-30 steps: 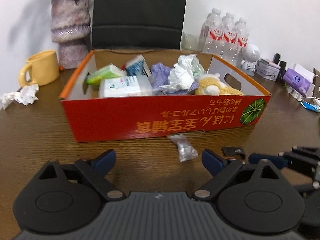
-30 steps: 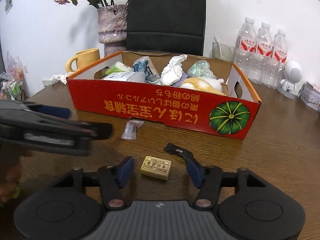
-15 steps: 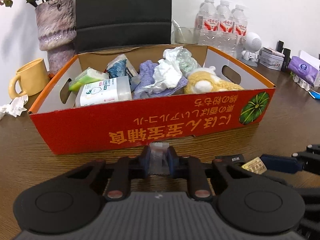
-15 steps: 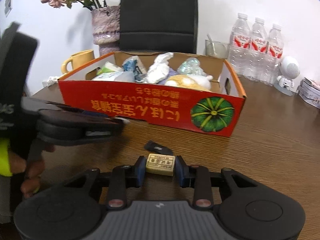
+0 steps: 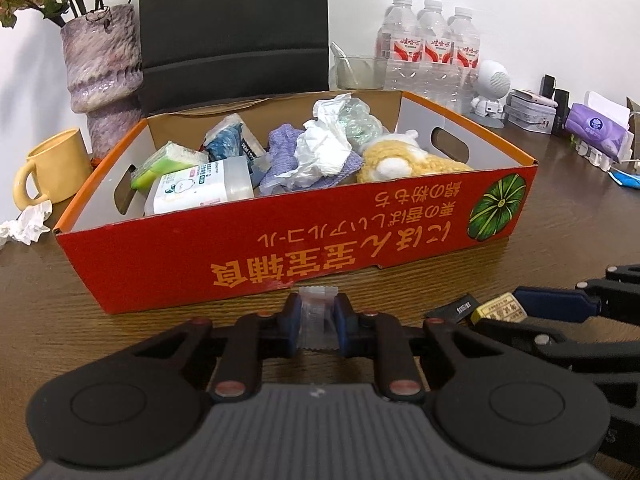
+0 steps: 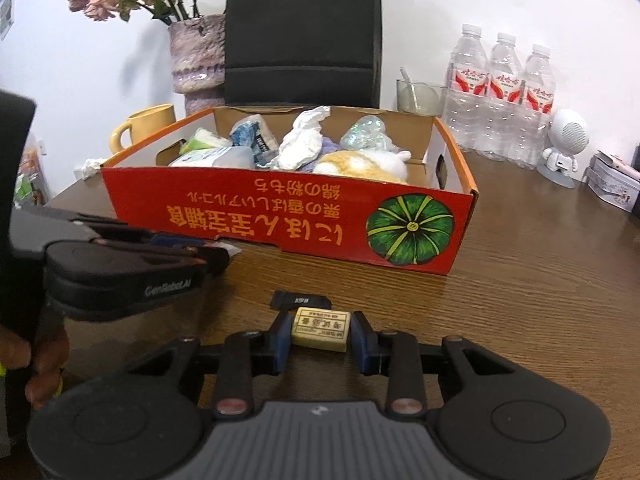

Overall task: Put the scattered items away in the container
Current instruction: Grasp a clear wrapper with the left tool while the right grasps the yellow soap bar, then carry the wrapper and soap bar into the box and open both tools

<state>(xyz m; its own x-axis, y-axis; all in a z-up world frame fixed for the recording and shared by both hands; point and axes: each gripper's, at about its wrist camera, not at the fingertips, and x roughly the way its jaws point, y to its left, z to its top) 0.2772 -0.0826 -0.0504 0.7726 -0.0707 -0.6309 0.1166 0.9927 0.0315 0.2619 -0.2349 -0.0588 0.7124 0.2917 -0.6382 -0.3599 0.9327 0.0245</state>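
Note:
A red cardboard box with a pumpkin print stands on the wooden table, filled with packets, crumpled tissue and a plush toy. My left gripper is shut on a small clear candy wrapper just in front of the box's near wall. In the right wrist view my right gripper is shut on a cream eraser with a printed label. A small black packet lies on the table just beyond the eraser. The left gripper also shows at the left of the right wrist view.
A yellow mug, a purple vase and crumpled tissue stand left of the box. A black chair back rises behind it. Water bottles, a glass, a white figure and a purple tissue pack crowd the right.
Both grippers went from open to shut: the left closed on the candy wrapper after moving up to the box, the right closed on the eraser.

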